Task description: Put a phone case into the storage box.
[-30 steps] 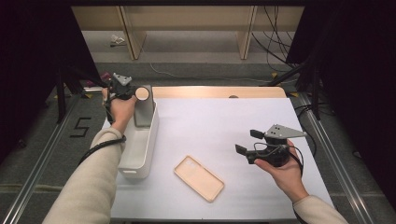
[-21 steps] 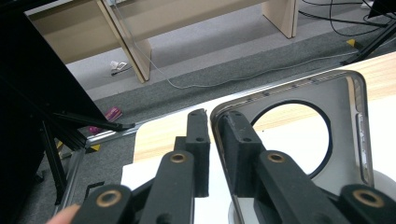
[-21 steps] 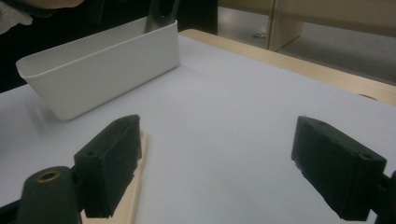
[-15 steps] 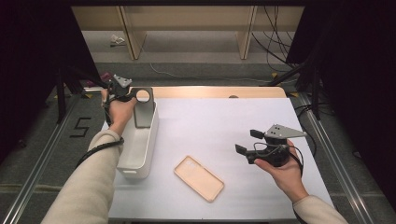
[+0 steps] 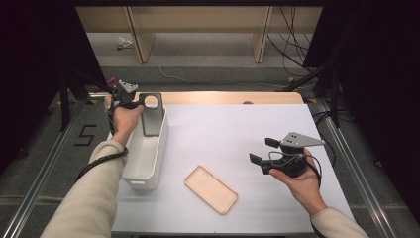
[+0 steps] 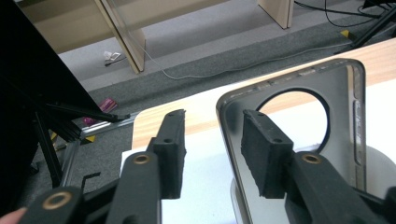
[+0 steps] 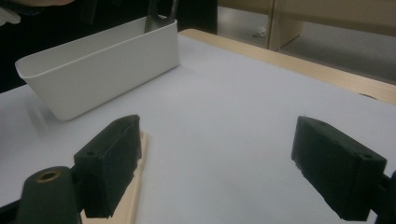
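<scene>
A grey phone case [image 5: 151,115] with a round hole stands upright in the far end of the white bin [image 5: 157,153]. My left gripper [image 5: 133,100] is just left of it, jaws apart. In the left gripper view the grey case [image 6: 341,116] stands behind the right jaw, its edge at the gap of my left gripper [image 6: 212,135], unclamped. A peach phone case [image 5: 211,189] lies flat near the table's front. My right gripper [image 5: 262,150] hovers open right of it, with nothing held. In the right gripper view, my right gripper [image 7: 215,163] shows the peach case [image 7: 135,196] under its left jaw.
White paper covers the table [image 5: 233,129], with a wooden strip along its far edge. In the right gripper view the bin [image 7: 102,79] lies far left, the grey case [image 7: 161,11] rising from it. Metal rails and cables run on the floor around the table.
The left gripper has let go of the grey case and drawn back slightly to the left; the case stays standing in the bin. The right gripper has held still.
</scene>
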The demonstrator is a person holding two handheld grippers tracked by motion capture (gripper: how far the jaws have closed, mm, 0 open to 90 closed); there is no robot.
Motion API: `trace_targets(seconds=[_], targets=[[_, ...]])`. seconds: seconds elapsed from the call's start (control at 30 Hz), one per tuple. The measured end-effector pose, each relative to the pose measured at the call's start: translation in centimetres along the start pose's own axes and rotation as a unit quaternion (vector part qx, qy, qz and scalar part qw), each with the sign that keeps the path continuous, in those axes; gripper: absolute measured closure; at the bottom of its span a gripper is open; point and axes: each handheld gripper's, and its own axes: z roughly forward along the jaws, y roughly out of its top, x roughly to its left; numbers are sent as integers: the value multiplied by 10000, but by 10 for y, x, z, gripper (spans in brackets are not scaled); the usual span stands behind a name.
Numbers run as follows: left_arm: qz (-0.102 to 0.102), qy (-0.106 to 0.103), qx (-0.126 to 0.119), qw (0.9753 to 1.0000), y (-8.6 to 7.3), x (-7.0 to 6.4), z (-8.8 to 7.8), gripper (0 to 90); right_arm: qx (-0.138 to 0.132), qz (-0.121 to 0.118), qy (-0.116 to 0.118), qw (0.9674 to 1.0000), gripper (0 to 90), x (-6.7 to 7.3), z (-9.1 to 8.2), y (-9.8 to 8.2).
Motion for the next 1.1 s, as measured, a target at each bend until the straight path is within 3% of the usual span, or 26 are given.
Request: trace_targets(seconds=[0.07,0.33,0.6,0.73,0.83,1.1], targets=[[68,30,-8,10000,-1,0,-2,571,6,12,-11,10000,168,0,0,0],[-56,-229,28,9997,-3,0,-15,450,12,31,2,10000,167,0,1,0],[-367,-589,-167,9975,-3,2,-40,282,48,53,30,10000,167,0,2,-1],[-439,-867,-223,9950,-8,-1,-55,225,80,69,44,9999,166,0,2,-1],[-384,-1108,-300,9926,-15,-5,-68,241,110,67,67,9999,166,1,4,-1],[-291,-1618,-420,9855,-38,-23,-104,150,229,100,114,9996,167,1,6,-3]])
